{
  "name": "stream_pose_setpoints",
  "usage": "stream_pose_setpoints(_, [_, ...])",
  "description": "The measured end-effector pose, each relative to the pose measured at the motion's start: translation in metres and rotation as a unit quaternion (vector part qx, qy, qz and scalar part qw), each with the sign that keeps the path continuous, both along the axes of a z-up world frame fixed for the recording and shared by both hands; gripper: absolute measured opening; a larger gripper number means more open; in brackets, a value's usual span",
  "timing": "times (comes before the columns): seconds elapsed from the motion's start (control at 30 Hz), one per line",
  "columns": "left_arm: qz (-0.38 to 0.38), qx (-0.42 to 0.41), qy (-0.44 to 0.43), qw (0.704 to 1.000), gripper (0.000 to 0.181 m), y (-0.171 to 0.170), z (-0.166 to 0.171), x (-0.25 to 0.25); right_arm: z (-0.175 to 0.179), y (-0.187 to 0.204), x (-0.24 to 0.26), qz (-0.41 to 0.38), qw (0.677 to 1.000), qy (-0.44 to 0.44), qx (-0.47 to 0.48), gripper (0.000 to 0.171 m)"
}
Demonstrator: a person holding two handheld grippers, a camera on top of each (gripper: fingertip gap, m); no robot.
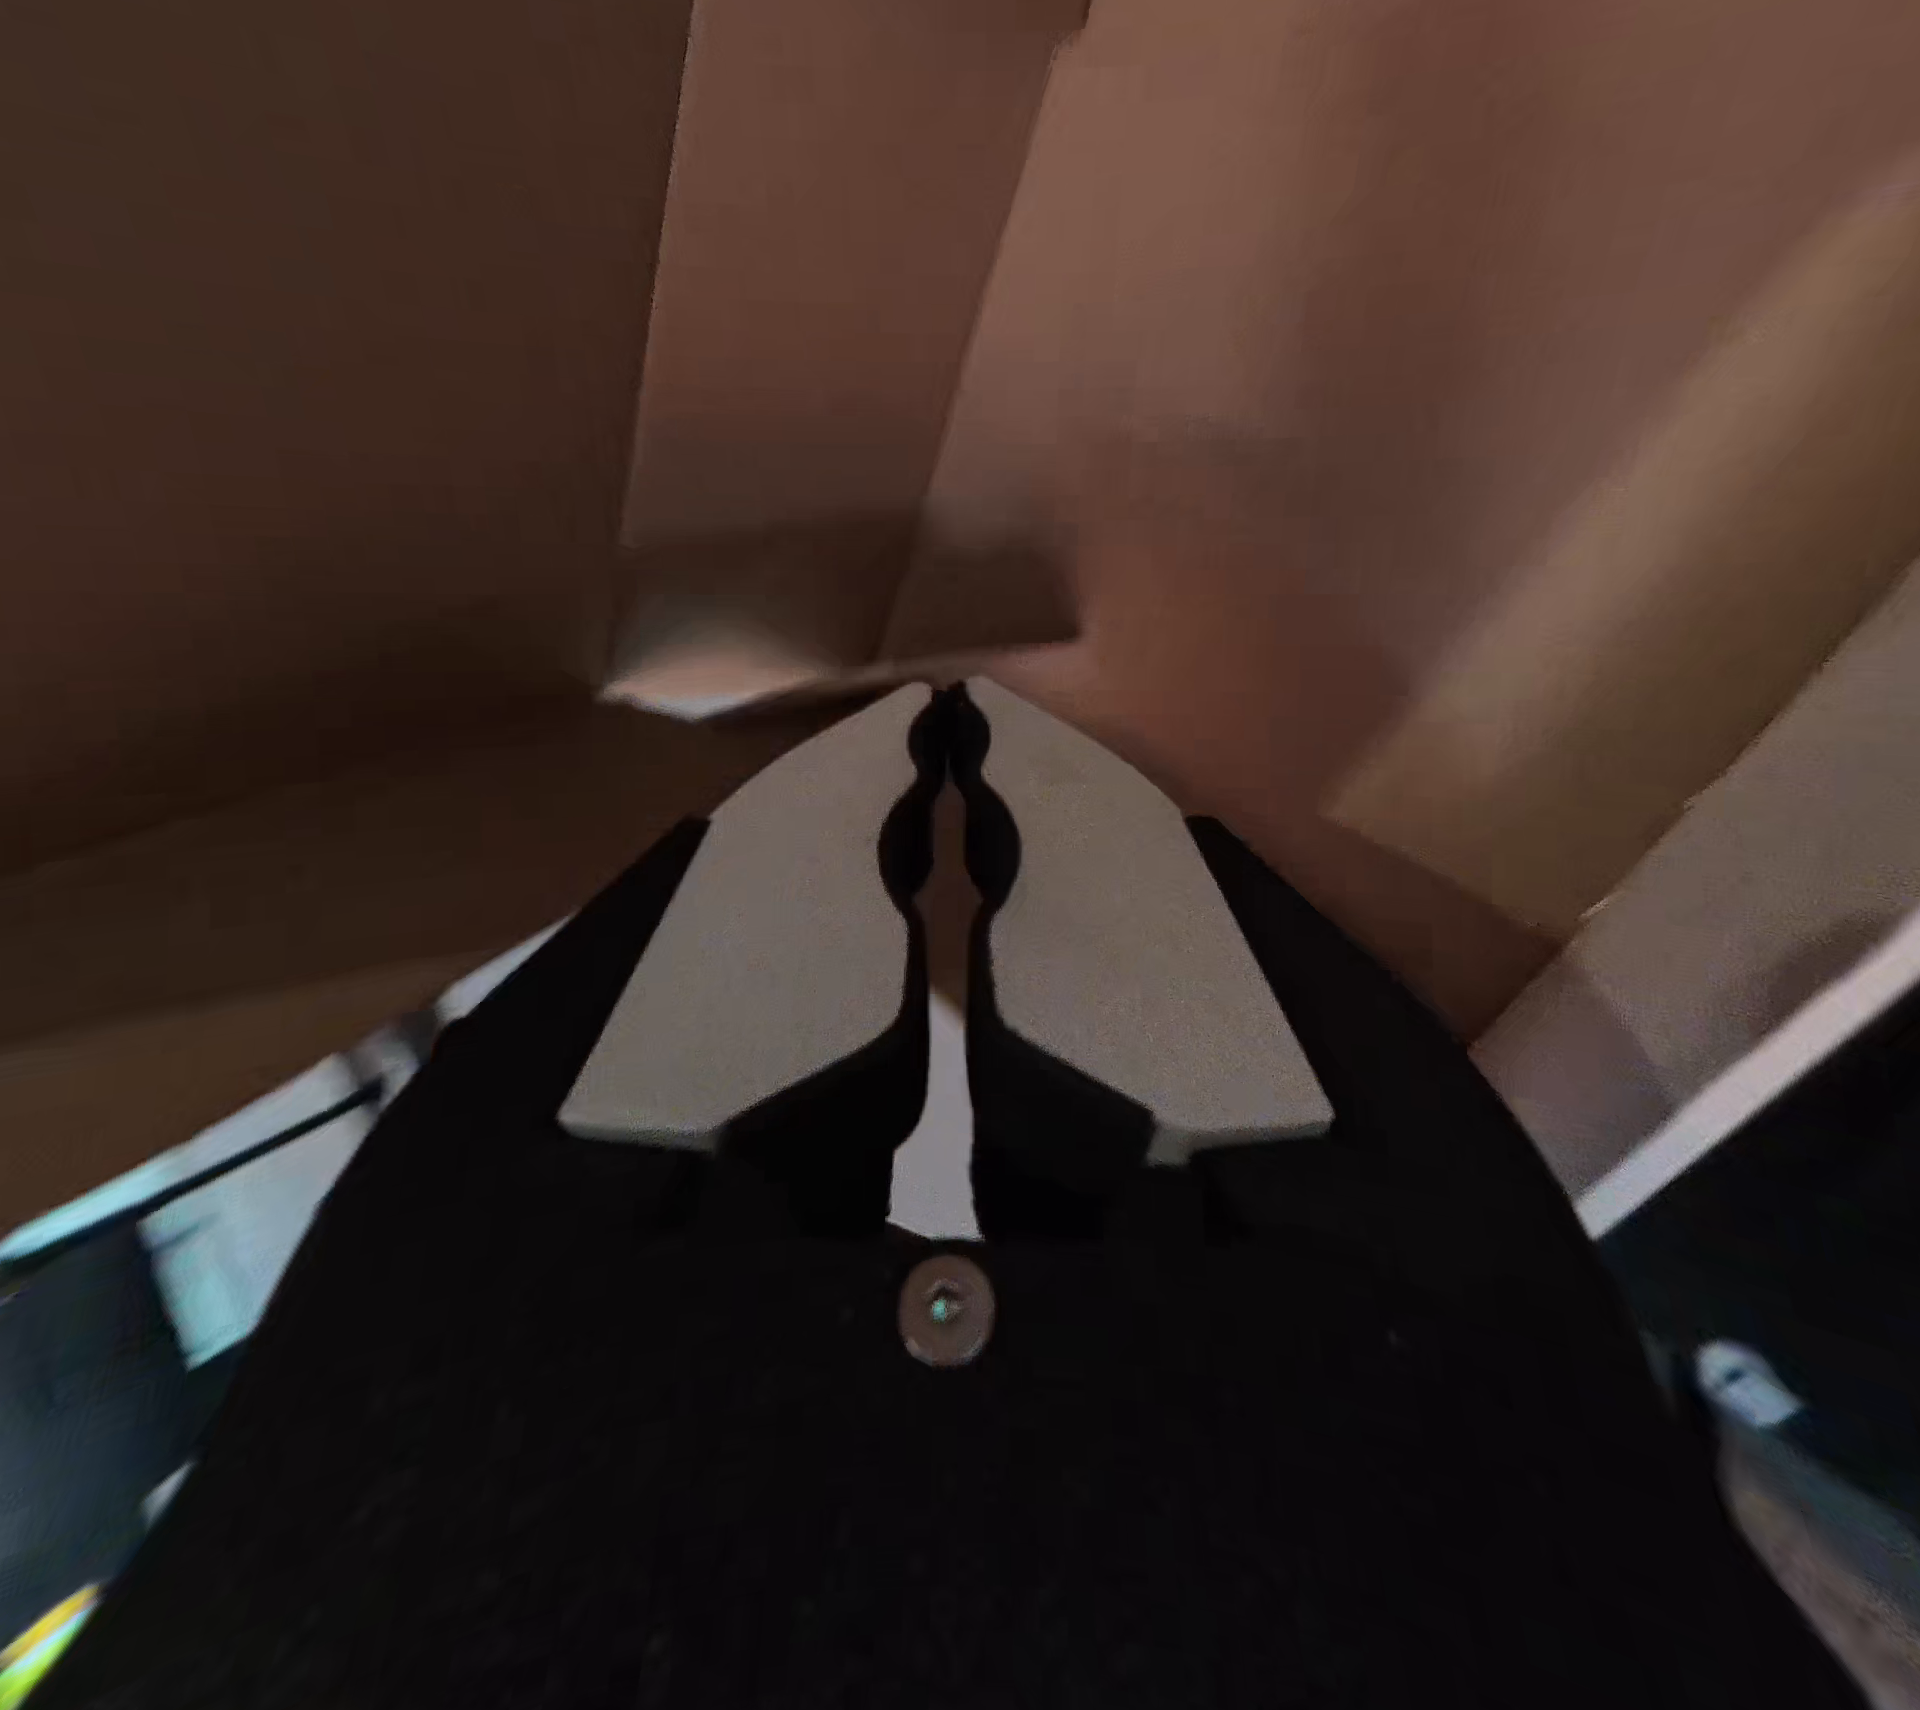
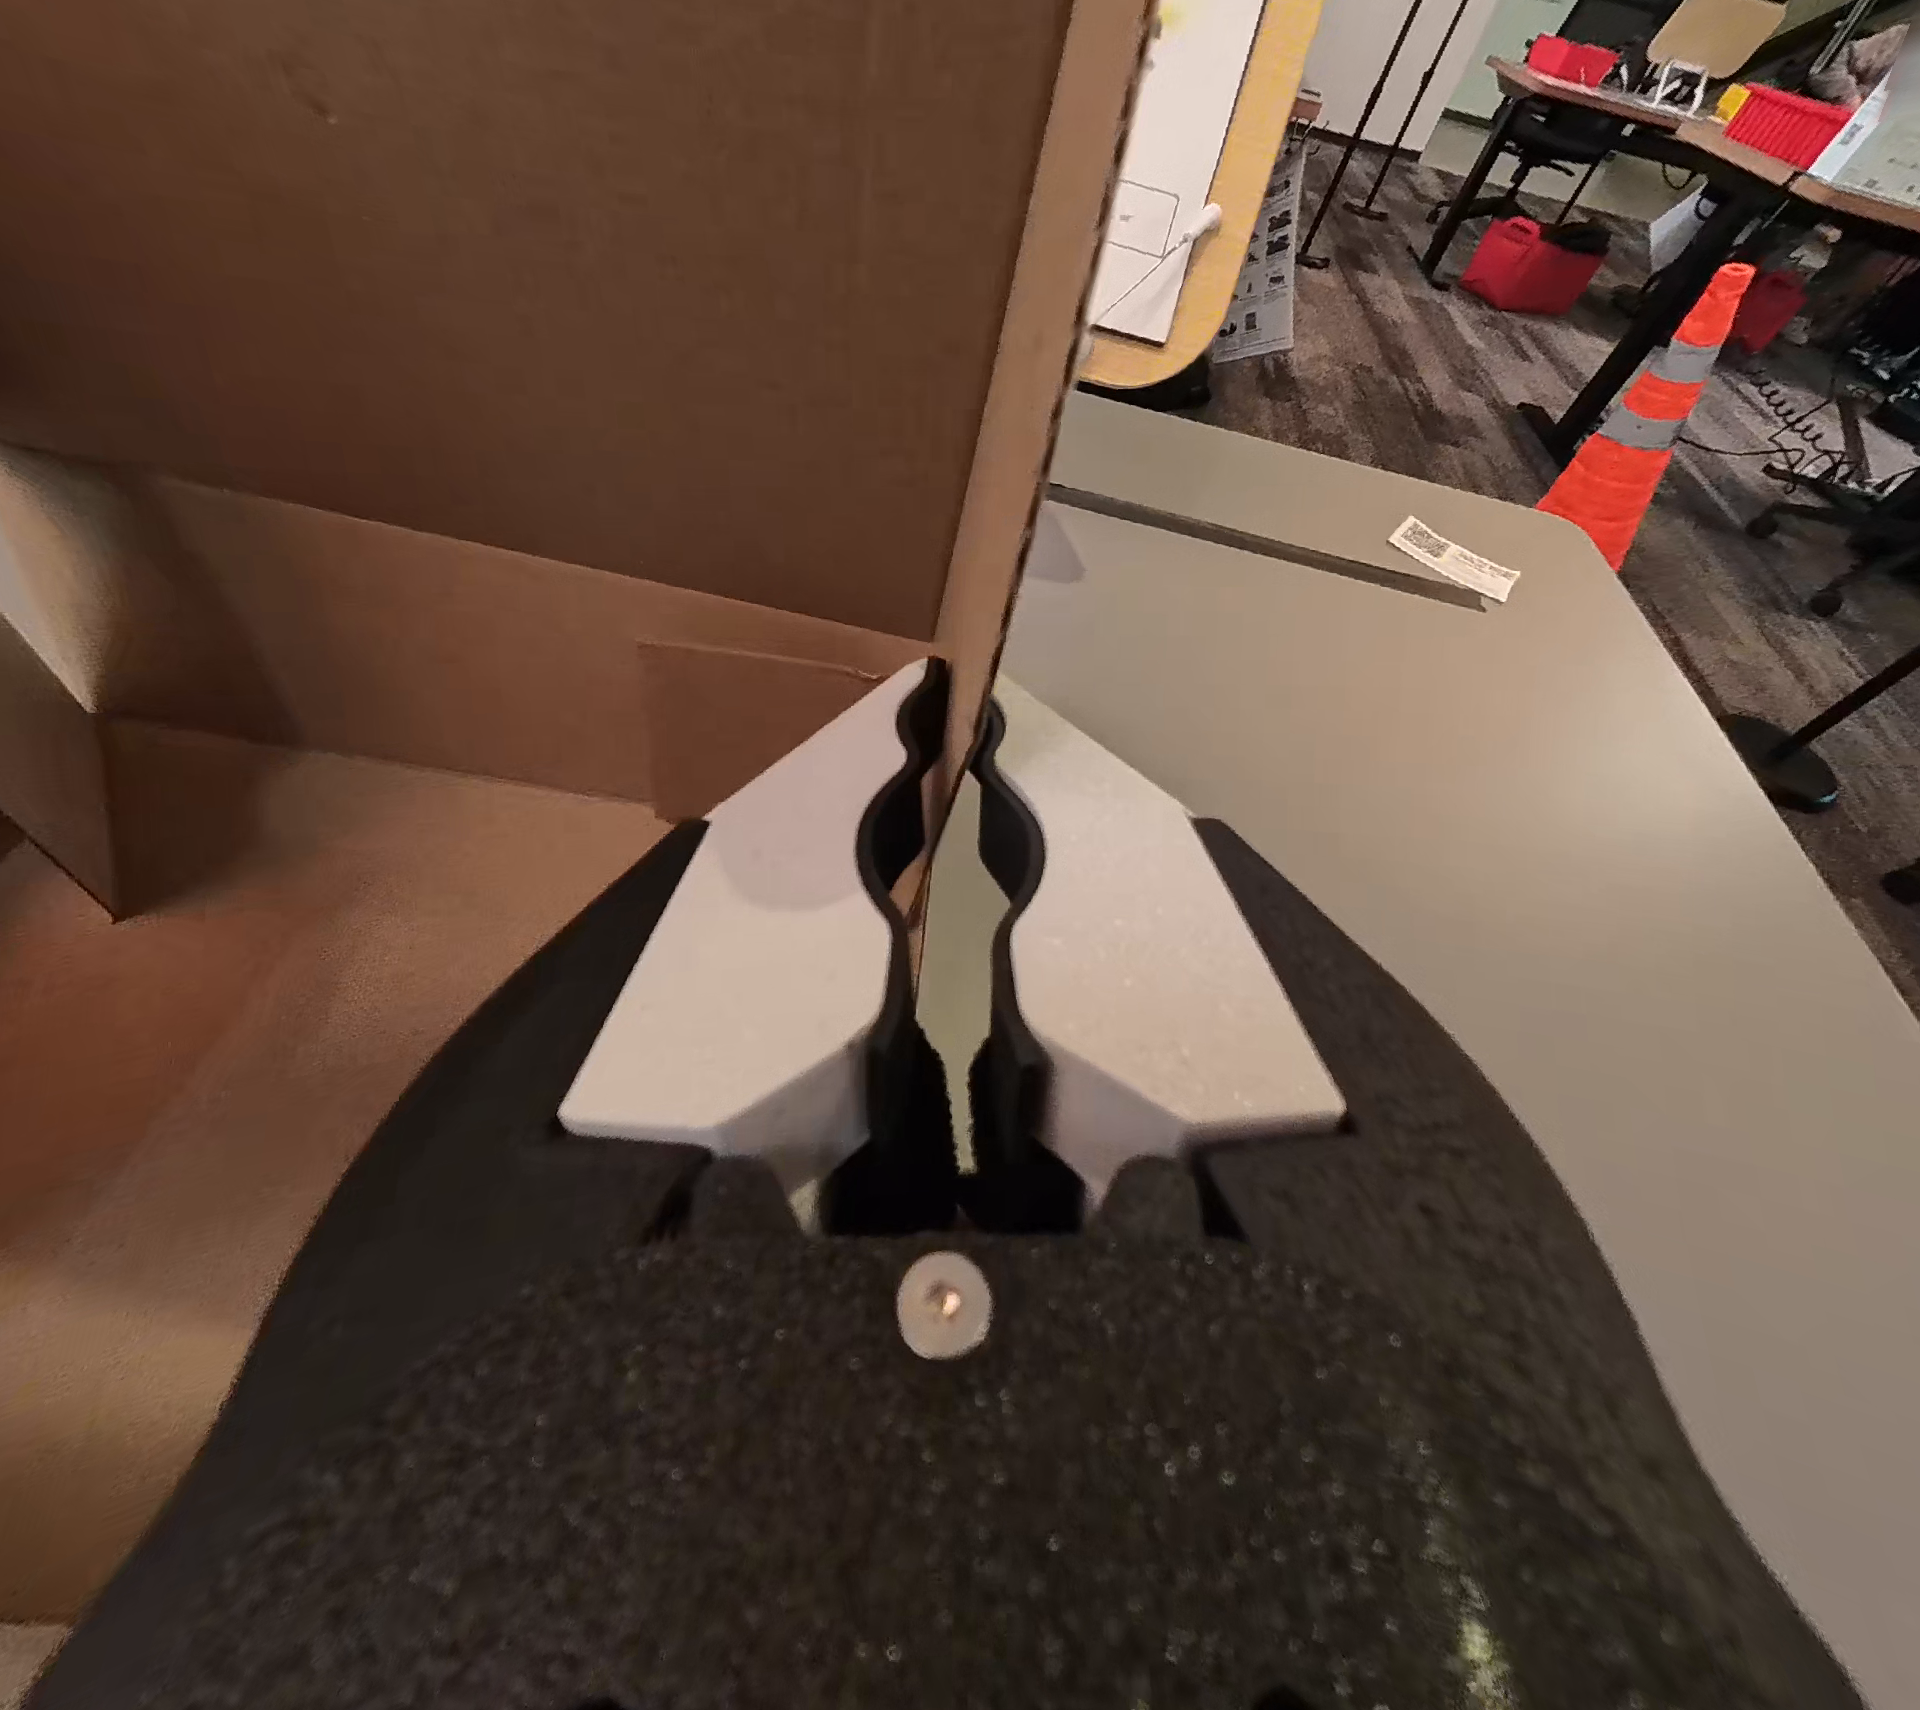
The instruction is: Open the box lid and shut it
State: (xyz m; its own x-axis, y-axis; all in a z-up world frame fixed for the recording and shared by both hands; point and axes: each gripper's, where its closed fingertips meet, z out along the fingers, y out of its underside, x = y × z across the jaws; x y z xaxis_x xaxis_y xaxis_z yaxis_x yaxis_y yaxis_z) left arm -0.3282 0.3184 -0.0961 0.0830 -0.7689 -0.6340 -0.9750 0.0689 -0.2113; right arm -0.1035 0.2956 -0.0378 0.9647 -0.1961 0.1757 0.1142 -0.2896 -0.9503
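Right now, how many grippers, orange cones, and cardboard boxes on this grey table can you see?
Grippers: 2, the left gripper and the right gripper
Cardboard box: 1
Orange cone: 1
Total: 4

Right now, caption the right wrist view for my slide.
Right gripper, jaws clamped on the edge of the upright cardboard lid, open box behind, grey table alongside.
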Motion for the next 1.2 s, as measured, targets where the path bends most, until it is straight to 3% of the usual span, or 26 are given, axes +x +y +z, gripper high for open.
stream_pose_setpoints(0.07, [0.009,0.051,0.085,0.995,0.0,0.012,-0.006,-0.021,0.0,0.001,-0.001,0.002,1.0,-0.006,-0.002,0.002])
stream_pose_setpoints(0.2, [0.003,0.054,0.201,0.978,0.0,0.026,-0.044,-0.032,0.0,0.003,-0.002,0.011,1.0,-0.008,-0.005,0.002])
stream_pose_setpoints(0.4, [0.041,0.112,0.215,0.969,0.0,0.072,-0.067,-0.018,-0.002,0.01,-0.004,0.033,0.999,-0.022,-0.015,0.002])
stream_pose_setpoints(0.53, [0.041,0.108,0.211,0.971,0.0,0.087,-0.086,-0.004,-0.003,0.013,-0.005,0.043,0.998,-0.033,-0.021,0.002])
stream_pose_setpoints(0.67, [0.041,0.073,0.163,0.983,0.0,0.087,-0.095,0.012,-0.003,0.015,0.0,0.038,0.999,-0.031,-0.022,0.003])
stream_pose_setpoints(0.87, [0.076,0.098,0.116,0.985,0.0,0.098,-0.081,0.006,-0.002,0.016,-0.001,0.04,0.998,-0.032,-0.026,0.003])
stream_pose_setpoints(0.97, [-0.031,0.096,0.084,0.991,0.0,0.076,-0.083,0.027,-0.002,0.016,-0.002,0.038,0.998,-0.036,-0.028,0.003])
stream_pose_setpoints(1.1, [-0.04,0.085,-0.036,0.995,0.0,0.051,-0.053,0.039,-0.002,0.018,-0.007,0.042,0.998,-0.023,-0.027,0.002])
stream_pose_setpoints(1.2, [0.021,0.06,-0.101,0.993,0.0,0.049,-0.027,0.017,-0.001,0.018,-0.008,0.039,0.998,-0.028,-0.029,0.002])
